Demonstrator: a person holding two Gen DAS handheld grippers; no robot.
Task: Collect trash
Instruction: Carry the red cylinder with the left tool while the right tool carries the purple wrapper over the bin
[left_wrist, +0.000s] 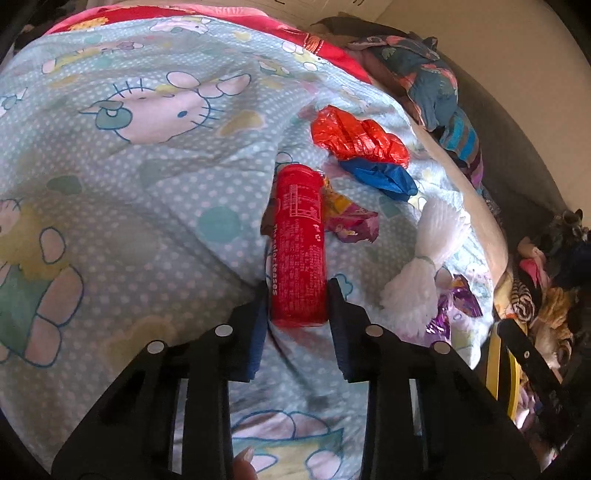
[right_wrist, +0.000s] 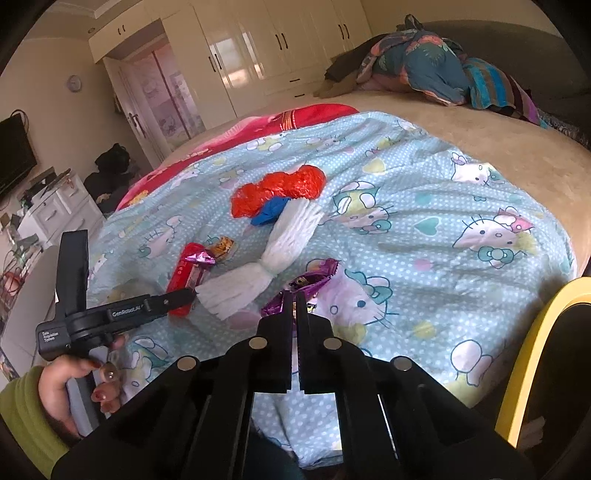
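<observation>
Trash is being gathered from a bed (right_wrist: 480, 147) spread with a pale-blue cartoon-cat quilt (left_wrist: 147, 221). At left, the left hand-held gripper (left_wrist: 297, 295) is closed around a red crinkly plastic tube wrapper (left_wrist: 299, 251); a firm hold should be confirmed before lifting. Right of it, the right hand-held gripper (right_wrist: 295, 299) is pressed together on a purple foil wrapper (right_wrist: 314, 280). Cream wardrobes (right_wrist: 258, 48) stand far behind.

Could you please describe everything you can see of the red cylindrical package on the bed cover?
The red cylindrical package is a glossy wrapped tube with white print, lying on its side on the cartoon-print bed cover. Its near end sits between the left gripper fingers, which pinch it. A crumpled purple-and-yellow wrapper touches its right side.
</observation>
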